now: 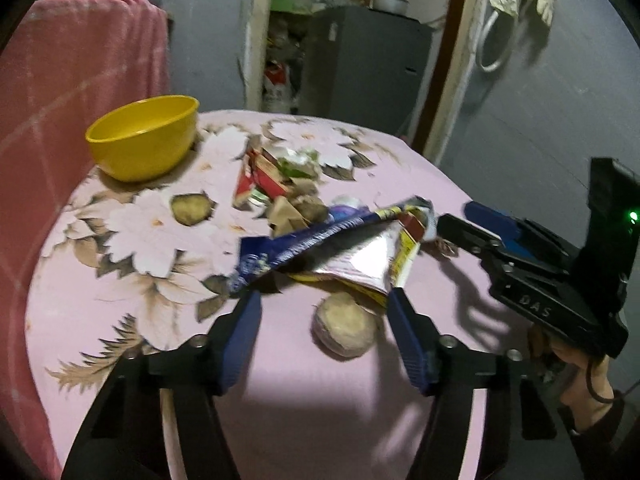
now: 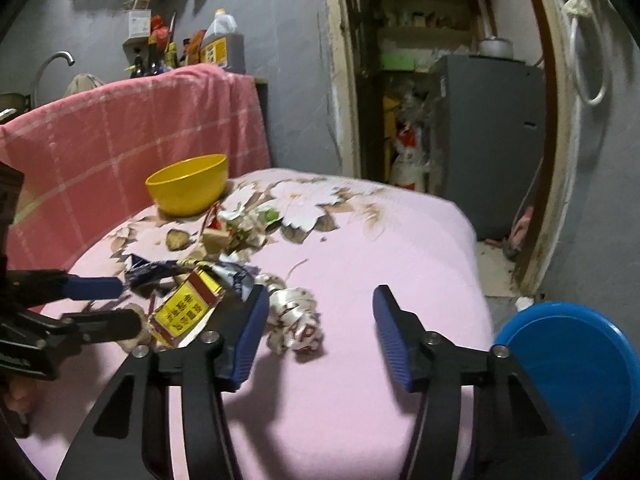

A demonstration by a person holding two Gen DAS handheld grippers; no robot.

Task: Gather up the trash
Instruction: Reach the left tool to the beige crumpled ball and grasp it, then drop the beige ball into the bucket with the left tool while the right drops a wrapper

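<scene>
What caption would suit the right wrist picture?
Open right gripper over crumpled white wrapper on pink floral tablecloth, yellow bowl behind.

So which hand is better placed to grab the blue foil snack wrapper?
Left. The left gripper brackets the blue foil snack wrapper; the right gripper sits beside it, nearer the crumpled white paper.

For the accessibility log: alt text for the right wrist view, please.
The right gripper, jaws apart, reaches over a pink flowered tablecloth toward a crumpled white wrapper. Left of it lie more wrappers and the left gripper; a yellow bowl sits behind.
</scene>
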